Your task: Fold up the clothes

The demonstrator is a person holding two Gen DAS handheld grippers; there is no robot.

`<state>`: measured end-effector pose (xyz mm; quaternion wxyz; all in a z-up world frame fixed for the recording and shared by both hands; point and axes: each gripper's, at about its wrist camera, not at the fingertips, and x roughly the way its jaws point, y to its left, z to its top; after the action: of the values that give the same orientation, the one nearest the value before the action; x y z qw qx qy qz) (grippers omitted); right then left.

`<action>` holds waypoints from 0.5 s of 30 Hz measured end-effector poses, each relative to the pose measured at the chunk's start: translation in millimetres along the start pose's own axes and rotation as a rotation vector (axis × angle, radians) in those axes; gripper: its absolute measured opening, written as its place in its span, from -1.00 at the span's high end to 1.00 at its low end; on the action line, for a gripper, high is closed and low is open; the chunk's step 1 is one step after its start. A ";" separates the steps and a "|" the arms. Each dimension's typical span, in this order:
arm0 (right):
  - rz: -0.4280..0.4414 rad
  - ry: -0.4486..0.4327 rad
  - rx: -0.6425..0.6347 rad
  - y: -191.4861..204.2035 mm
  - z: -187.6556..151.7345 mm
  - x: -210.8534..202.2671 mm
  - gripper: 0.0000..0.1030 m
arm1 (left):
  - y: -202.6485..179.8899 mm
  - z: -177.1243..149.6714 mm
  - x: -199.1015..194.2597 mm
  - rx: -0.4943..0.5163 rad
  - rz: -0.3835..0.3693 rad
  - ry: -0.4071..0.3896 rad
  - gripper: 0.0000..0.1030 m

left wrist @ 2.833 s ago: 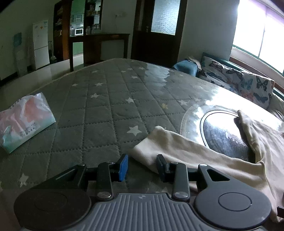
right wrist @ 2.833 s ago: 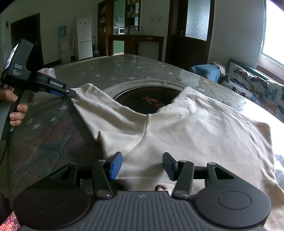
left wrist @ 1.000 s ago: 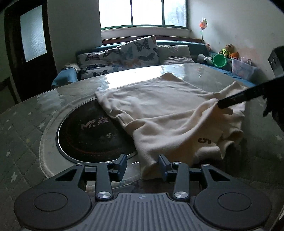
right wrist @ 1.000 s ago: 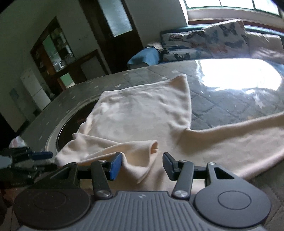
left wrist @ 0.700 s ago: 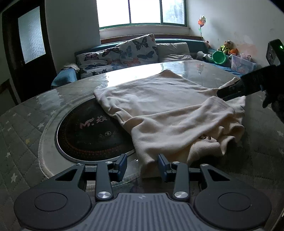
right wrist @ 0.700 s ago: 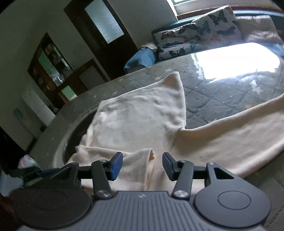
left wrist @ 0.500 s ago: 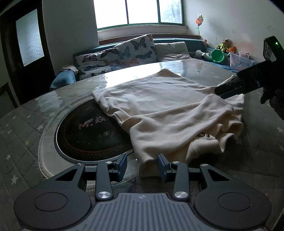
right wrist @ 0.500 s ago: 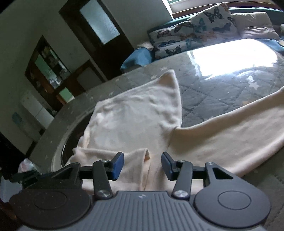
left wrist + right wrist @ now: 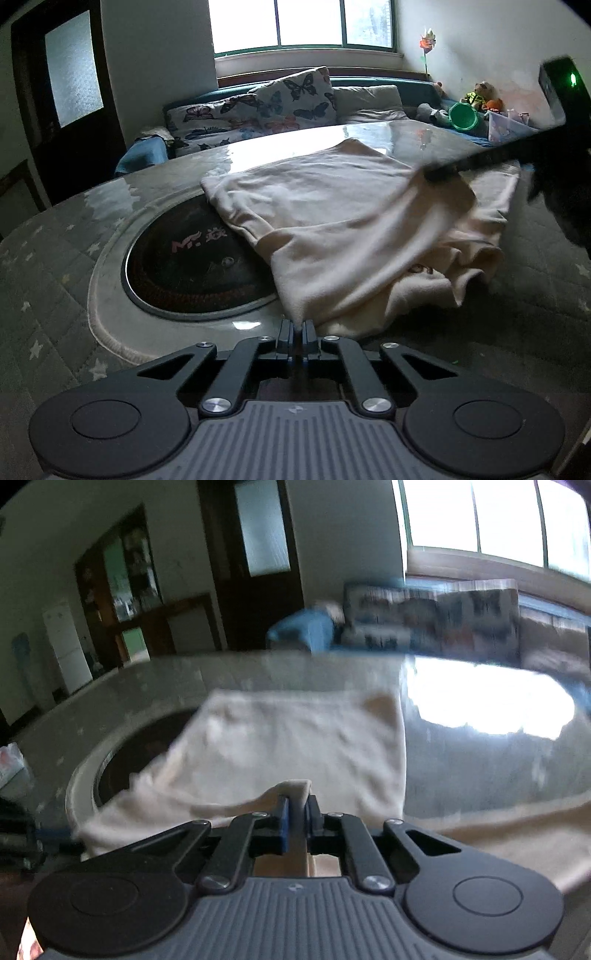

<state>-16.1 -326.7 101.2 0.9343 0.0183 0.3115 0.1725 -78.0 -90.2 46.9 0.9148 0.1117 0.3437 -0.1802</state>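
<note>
Cream knit garment (image 9: 332,229) pinched at two edges, ready to be carried over.

Left gripper (image 9: 294,330) clamps a near corner; right gripper (image 9: 295,812) is pressed together on a soft fold. Lift both evenly, keeping the fabric between them taut, and lay the edge flat. Beyond the jaws, limp fleecy cloth drapes over a quilted star-print table cover (image 9: 48,295) and a round dark glass inset (image 9: 192,266).

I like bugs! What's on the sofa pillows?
Butterflies on the white sofa pillows, clearest in the left wrist view.

Left tool (image 9: 295,328) clamped on cream garment (image 9: 351,221)
</note>
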 end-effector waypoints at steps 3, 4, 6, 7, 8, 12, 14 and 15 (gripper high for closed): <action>-0.018 0.032 -0.033 2.9 1.7 13.7 0.77 | 1.2 -1.2 0.5 -0.004 -0.008 0.015 0.90; -0.032 0.052 -0.047 3.8 0.8 19.6 0.66 | 2.1 -1.0 0.5 -0.004 -0.013 0.019 0.90; -0.045 0.070 -0.052 2.8 -3.5 23.1 0.59 | 4.3 0.0 -1.5 0.004 -0.030 0.033 0.77; -0.042 0.066 -0.048 1.8 -4.2 20.8 0.56 | 6.6 0.6 -3.1 0.005 -0.038 0.038 0.73; -0.039 0.057 -0.042 0.8 -4.1 17.6 0.55 | 9.1 1.5 -5.2 0.006 -0.044 0.040 0.70; -0.028 0.031 -0.041 -0.2 -3.6 7.4 0.54 | 21.8 15.6 -16.0 -0.010 -0.044 -0.008 0.70; -0.014 0.033 -0.049 2.5 -4.8 5.6 0.54 | 27.5 30.4 -17.4 -0.045 -0.054 -0.052 0.71; -0.005 0.037 -0.053 4.6 -6.2 6.0 0.54 | 28.5 37.7 -15.4 -0.057 -0.066 -0.070 0.71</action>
<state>-16.7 -320.8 93.4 0.9289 -0.0104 0.3243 0.1786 -55.0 -72.7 87.4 0.9227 0.0680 0.3199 -0.2041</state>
